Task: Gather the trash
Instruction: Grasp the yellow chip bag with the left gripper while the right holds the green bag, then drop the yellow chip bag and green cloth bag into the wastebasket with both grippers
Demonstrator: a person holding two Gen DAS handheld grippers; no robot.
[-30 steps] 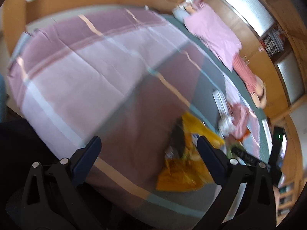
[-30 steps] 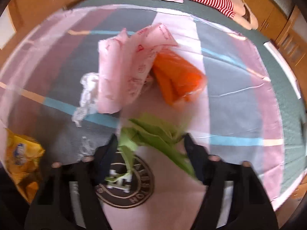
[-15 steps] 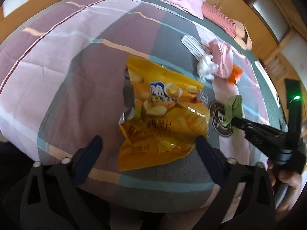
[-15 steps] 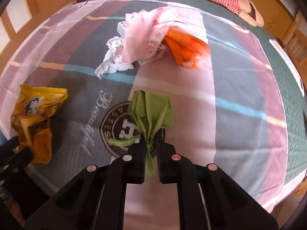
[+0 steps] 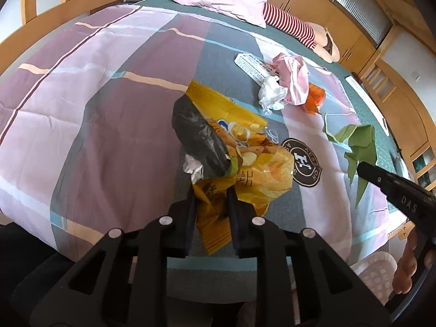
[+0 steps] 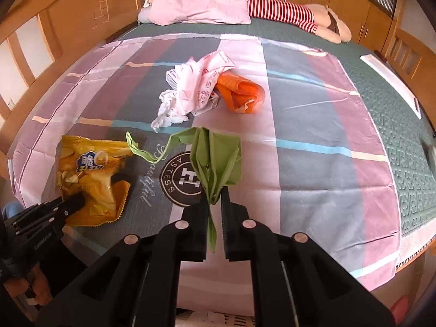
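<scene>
Left wrist view: the left gripper [image 5: 211, 190] points steeply down at the striped bedspread [image 5: 109, 87]. Its jaws have just been closing and now pinch the lower edge of the yellow chip bag [image 5: 261, 174], which lies crumpled on the bedspread; a dark fold of the bag's inner foil stands up just ahead of the fingers and hides part of its print. At the right edge the right gripper [image 5: 362, 167] enters, only one finger and part of its body showing, with the person's fingers under it cut off by the frame. The green wrapper [image 5: 359, 147] hangs from it. A white basket [image 5: 373, 272] is partly visible at the lower right.

Right wrist view: the right gripper [image 6: 214, 201] also tilts down, jaws brought together on the stem of the green wrapper [image 6: 218, 158], which is lifted clear above the bedspread's round logo. Further off lie a white tissue [image 6: 167, 109], a pink wrapper [image 6: 201, 81] and an orange wrapper [image 6: 241, 92], touching in one heap; a small carton beneath them is largely covered. The left gripper [image 6: 75, 201] shows at lower left, its tip on the chip bag.
</scene>
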